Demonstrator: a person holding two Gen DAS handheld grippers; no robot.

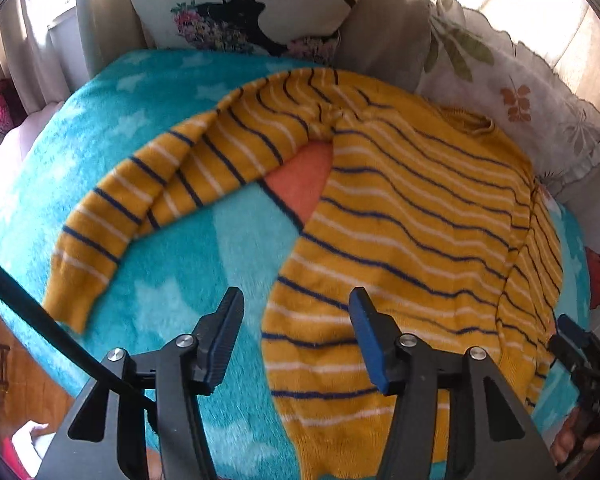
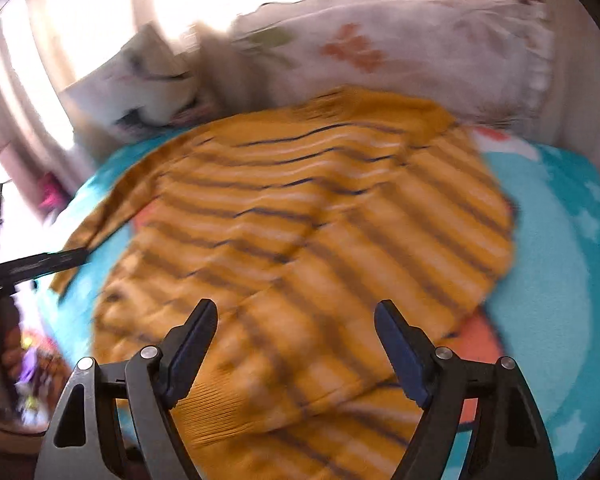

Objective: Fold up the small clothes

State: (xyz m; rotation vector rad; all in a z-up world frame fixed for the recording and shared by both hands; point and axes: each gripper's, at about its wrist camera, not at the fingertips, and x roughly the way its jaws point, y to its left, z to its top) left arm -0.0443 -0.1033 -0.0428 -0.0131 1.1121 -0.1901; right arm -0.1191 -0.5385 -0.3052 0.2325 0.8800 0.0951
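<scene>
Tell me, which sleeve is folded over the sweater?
The right sleeve, lying along the sweater body's edge; the left sleeve stretches out across the blanket.

Both sets of tongs are spread wide and holding nothing. The left black two-finger tongs with blue-padded tips (image 1: 296, 300) point forward and slightly down, fingers far apart. The right black two-finger tongs with dark blue pads (image 2: 296, 312) are the same deal, jaws wide, and that view is smeared with motion blur. From the left wrist camera the right tongs also poke in at the lower right edge, with a bit of the person's hand (image 1: 572, 436) wrapped around the handle.
</scene>
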